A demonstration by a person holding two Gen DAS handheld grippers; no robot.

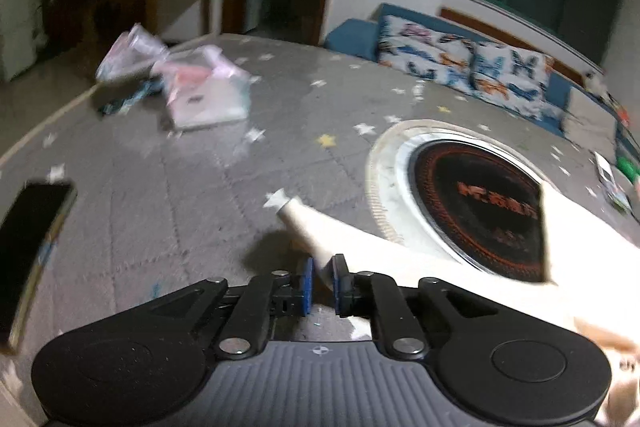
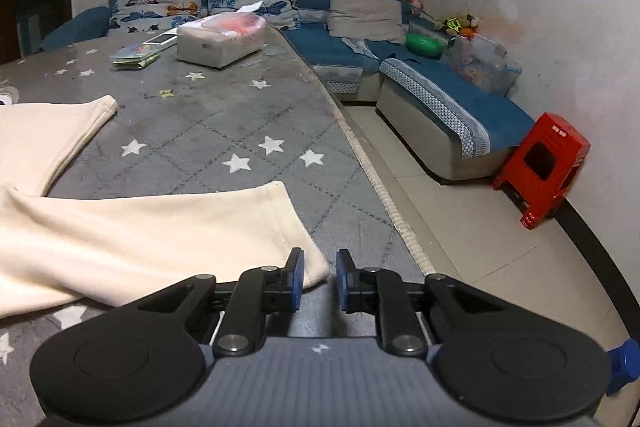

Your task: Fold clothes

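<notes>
A cream garment (image 2: pixel 132 231) lies spread on the grey star-patterned table cover (image 2: pixel 224 115), two leg or sleeve ends pointing right. In the left wrist view my left gripper (image 1: pixel 322 283) is shut on a corner of the cream garment (image 1: pixel 400 247) and holds it lifted above the table, the cloth stretching away to the right. In the right wrist view my right gripper (image 2: pixel 318 279) is open, its jaws straddling the corner of the near cloth end at the table's right side, nothing clamped.
A round black inset heater (image 1: pixel 472 203) sits in the table. A dark phone (image 1: pixel 32 251) lies at the left. Plastic bags (image 1: pixel 192 87) lie far left. A tissue box (image 2: pixel 220 39) and booklet (image 2: pixel 136 57) stand far back. Blue sofa (image 2: pixel 420 83) and red stool (image 2: pixel 540 167) lie right.
</notes>
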